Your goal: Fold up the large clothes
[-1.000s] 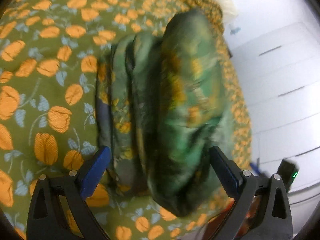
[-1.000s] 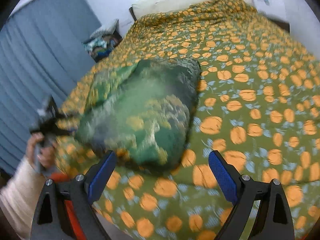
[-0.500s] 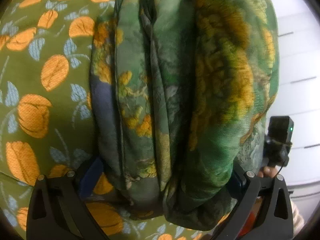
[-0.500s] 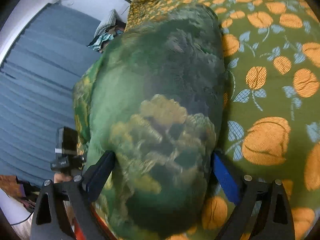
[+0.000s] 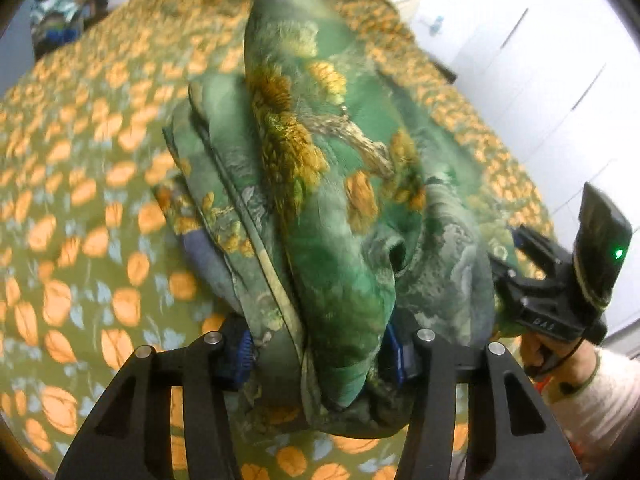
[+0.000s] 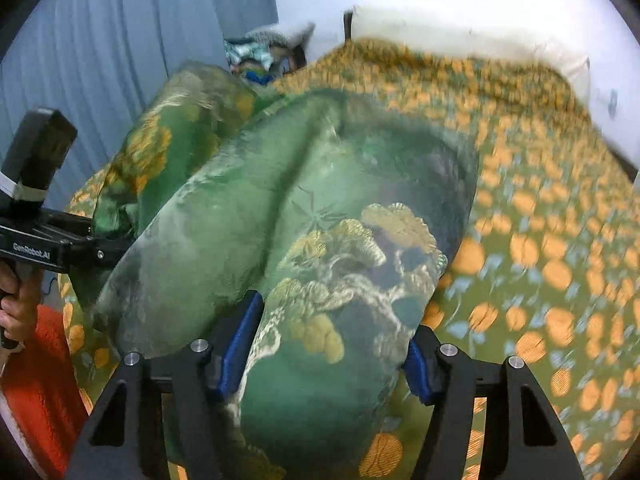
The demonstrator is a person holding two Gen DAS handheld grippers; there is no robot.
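A thick folded green garment with yellow flower print (image 5: 320, 184) lies as a stacked bundle on the bed; it also shows in the right wrist view (image 6: 304, 240). My left gripper (image 5: 320, 354) is shut on the near end of the bundle, its blue pads pressed into the layers. My right gripper (image 6: 332, 344) is shut on the bundle's other near edge, with fabric bulging between the pads. Each gripper shows in the other's view: the right one (image 5: 560, 292) at the bundle's right side, the left one (image 6: 44, 240) at its left side.
The bed has an olive cover with orange tulips (image 5: 80, 200). White drawers (image 5: 560, 80) stand to the right. A blue curtain (image 6: 100, 48), a pile of clothes (image 6: 264, 56) and a white pillow (image 6: 460, 32) lie beyond the bed. A red cloth (image 6: 36, 372) is at lower left.
Both grippers moved in onto the folded bundle and closed on its near end. The bundle now looks raised and tilted, and the background is blurred by motion.
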